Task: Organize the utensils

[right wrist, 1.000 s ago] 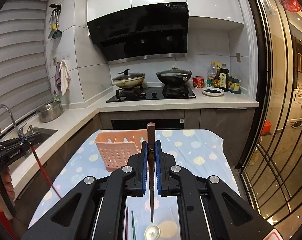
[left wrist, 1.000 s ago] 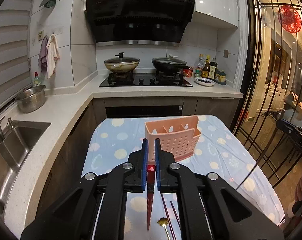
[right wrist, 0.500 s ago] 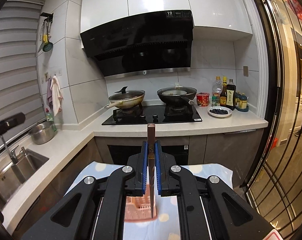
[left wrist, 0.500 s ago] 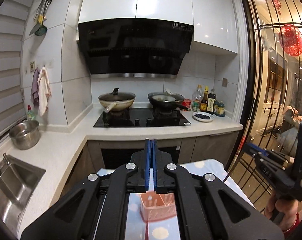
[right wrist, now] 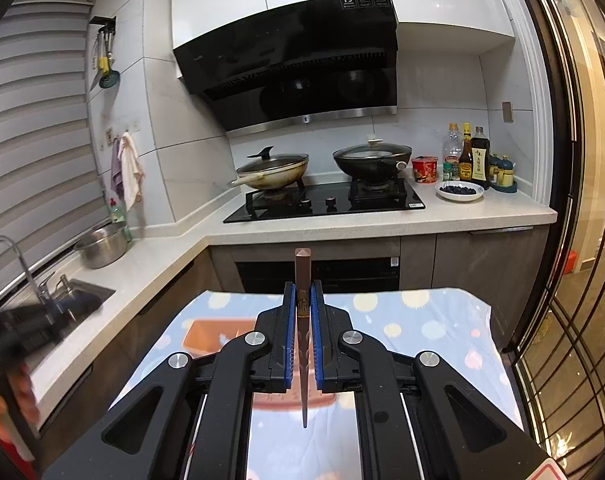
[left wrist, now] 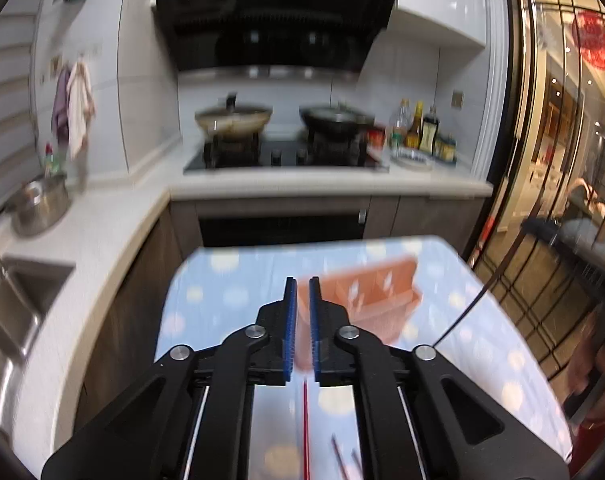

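Between right gripper [right wrist: 302,296] pads: brown chopstick [right wrist: 303,276] pinched, long axis upright, butt up, tip down, above pink basket [right wrist: 214,330].

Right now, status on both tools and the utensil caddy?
Left tool jaws just opening, nothing in it. Right tool shut on brown chopstick. Pink caddy ahead on the table, nothing blocking it.

Both wrist cameras look forward along their own fingers, tilted down over the spotted tablecloth [left wrist: 230,276] toward the stove [right wrist: 326,200]. The left view is blurred and sits left of the pink holder [left wrist: 378,292]; the right view sits right of it, sharp. Both share stove, counter, sink [left wrist: 18,296] and holder.
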Available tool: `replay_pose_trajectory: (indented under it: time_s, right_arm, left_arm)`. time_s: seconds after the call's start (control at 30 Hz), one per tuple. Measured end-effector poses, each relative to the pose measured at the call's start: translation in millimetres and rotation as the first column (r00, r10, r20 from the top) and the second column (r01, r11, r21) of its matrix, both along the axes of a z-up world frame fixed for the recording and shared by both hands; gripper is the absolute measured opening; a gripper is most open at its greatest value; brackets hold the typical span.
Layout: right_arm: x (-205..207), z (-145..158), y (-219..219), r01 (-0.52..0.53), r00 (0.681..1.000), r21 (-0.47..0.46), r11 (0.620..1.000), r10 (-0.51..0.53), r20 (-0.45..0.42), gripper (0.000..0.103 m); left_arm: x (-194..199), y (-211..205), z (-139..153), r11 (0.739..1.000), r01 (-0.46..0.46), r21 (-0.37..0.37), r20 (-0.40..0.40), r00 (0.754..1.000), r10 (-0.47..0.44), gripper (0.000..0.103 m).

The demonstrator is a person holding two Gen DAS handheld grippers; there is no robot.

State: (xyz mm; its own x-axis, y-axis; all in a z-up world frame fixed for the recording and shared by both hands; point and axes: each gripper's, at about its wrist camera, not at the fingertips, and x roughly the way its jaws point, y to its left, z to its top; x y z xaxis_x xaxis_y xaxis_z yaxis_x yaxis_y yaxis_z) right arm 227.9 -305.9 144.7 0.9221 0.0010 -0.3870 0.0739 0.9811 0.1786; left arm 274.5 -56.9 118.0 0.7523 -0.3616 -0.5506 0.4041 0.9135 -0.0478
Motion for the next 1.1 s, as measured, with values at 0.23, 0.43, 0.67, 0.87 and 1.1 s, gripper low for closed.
replay_pose_trajectory:
  time_s: [0.23, 0.43, 0.67, 0.87, 1.1]
  right_arm:
    - [-65, -5, 14, -0.013, 1.000, 0.015, 1.000, 0.013, 0.000, 0.007]
    - [-118, -19, 28, 0.009, 1.000, 0.026, 1.000, -0.008, -0.010, 0.007]
    - [-148, -30, 36, 0.031, 0.999, 0.051, 0.998, -0.030, -0.019, 0.007]
    - [-155, -38, 41, 0.036, 0.999, 0.076, 0.996, -0.034, -0.028, 0.007]
    - [-160, -49, 49, 0.045, 0.998, 0.075, 0.996, -0.042, -0.045, 0.007]
  left_arm:
    - [-59, 35, -110, 0.998, -0.026, 0.053, -0.211, 0.977, 0.037, 0.034]
    - [-96, 46, -173, 0.998, -0.035, 0.053, -0.338, 0.940, 0.051, 0.041]
    - [-106, 40, -198, 0.999, -0.025, 0.038, -0.367, 0.929, 0.037, 0.041]
    - [-105, 38, -209, 0.999, -0.032, 0.033, -0.377, 0.925, 0.042, 0.032]
    - [-103, 38, -210, 1.000, -0.023, 0.020, -0.383, 0.923, 0.029, 0.008]
